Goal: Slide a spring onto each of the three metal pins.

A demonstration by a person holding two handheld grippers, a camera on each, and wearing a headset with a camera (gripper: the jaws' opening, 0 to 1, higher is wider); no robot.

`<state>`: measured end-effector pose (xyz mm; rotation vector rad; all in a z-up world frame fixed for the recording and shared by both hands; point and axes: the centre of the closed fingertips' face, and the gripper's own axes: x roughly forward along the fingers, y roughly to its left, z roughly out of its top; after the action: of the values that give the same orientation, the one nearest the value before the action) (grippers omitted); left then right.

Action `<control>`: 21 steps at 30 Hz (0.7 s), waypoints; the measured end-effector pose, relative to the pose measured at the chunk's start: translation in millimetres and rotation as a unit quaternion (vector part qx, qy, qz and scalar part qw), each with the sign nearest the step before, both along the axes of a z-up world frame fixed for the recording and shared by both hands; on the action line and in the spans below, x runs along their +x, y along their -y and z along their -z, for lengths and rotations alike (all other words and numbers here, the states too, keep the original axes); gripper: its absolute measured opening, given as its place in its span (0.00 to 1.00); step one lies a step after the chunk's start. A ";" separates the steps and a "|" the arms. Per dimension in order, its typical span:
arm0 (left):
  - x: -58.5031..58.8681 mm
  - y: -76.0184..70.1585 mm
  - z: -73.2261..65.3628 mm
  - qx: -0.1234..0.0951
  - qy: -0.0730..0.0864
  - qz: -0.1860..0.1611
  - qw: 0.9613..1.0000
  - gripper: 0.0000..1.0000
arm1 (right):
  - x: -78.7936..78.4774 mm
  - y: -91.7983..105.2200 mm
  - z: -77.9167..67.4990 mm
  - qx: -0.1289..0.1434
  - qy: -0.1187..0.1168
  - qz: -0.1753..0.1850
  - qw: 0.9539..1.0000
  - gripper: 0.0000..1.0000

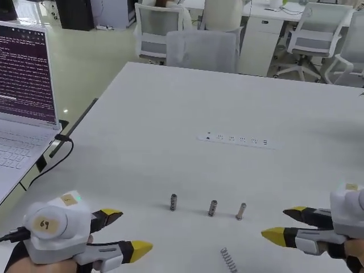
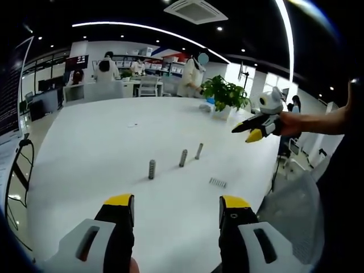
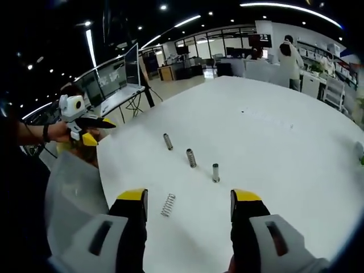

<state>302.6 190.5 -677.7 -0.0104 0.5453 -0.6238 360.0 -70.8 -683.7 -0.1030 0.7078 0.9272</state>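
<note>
Your table [image 1: 170, 114]: white, matte.
At your left: open laptop [image 1: 23, 79].
Beyond you: white office chairs [image 1: 161, 25], ceiling light strips [image 2: 285, 34].

Black fingers [image 1: 136, 248] with yellow tips, white table [image 1: 227, 102].

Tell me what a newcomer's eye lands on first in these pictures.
Three small metal pins stand in a row on the white table; two look sleeved with springs, while the rightmost in the head view looks bare. A loose spring lies flat on the table just in front of them. The left gripper and right gripper, yellow-tipped and open, flank the row.
</note>
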 end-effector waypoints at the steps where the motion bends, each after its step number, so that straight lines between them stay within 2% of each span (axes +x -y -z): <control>1: 0.4 0.9 -0.6 -0.001 0.001 0.000 1.000 0.55 | -2.2 1.0 0.2 0.002 0.000 0.003 1.000 0.58; 9: 1.7 9.1 2.1 -0.001 -0.003 0.009 1.000 0.56 | -21.2 8.2 0.7 0.022 -0.001 0.031 0.999 0.61; 21: 8.4 23.5 4.0 0.002 -0.003 0.028 1.000 0.56 | -31.2 13.9 1.7 0.035 -0.007 0.047 0.998 0.66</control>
<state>311.0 167.0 -681.6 0.0064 0.5547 -0.6782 328.9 -84.7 -685.4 -0.0010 0.6860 0.8619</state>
